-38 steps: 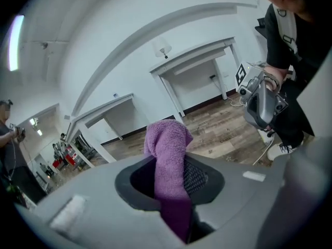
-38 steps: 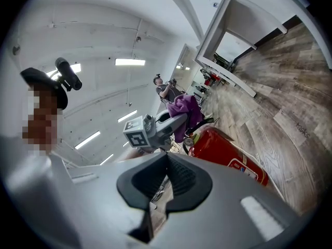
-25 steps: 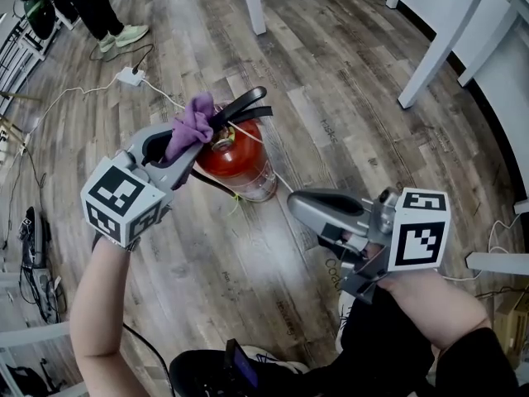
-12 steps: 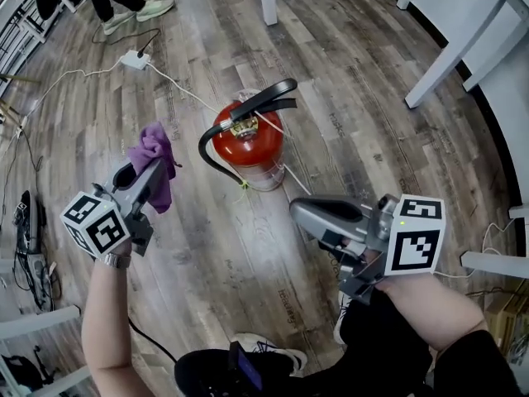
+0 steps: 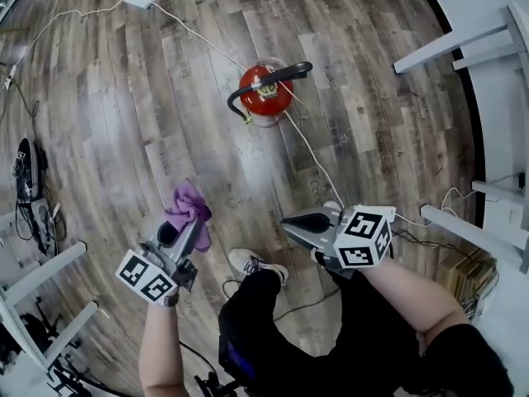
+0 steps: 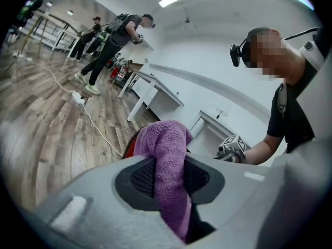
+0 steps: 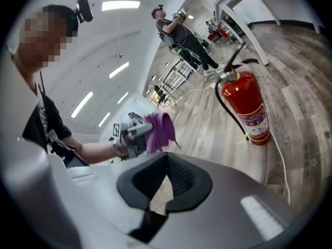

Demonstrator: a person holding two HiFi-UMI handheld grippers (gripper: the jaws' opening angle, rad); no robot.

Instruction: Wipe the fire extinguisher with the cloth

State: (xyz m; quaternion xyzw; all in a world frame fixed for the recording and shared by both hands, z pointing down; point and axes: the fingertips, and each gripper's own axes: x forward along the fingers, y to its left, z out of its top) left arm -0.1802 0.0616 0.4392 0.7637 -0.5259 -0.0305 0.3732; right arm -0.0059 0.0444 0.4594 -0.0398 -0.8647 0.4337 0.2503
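**Cloth gripped, extinguisher out of reach**

The left gripper (image 5: pixel 187 231) is clamped on the purple cloth (image 5: pixel 188 208), and a tuft pokes past the jaws, ready as the wiping face. The right gripper (image 5: pixel 291 220) is pinched closed on nothing, likely a spare hand. The red fire extinguisher (image 5: pixel 264 96) stands upright on the wood-plank floor (image 5: pixel 107 122), well apart from both, so no wiping is under way. A white cable (image 5: pixel 310 157) trails past its base. White table legs (image 5: pixel 450 44) line the right side, and other people (image 6: pixel 111 40) stand in the background.
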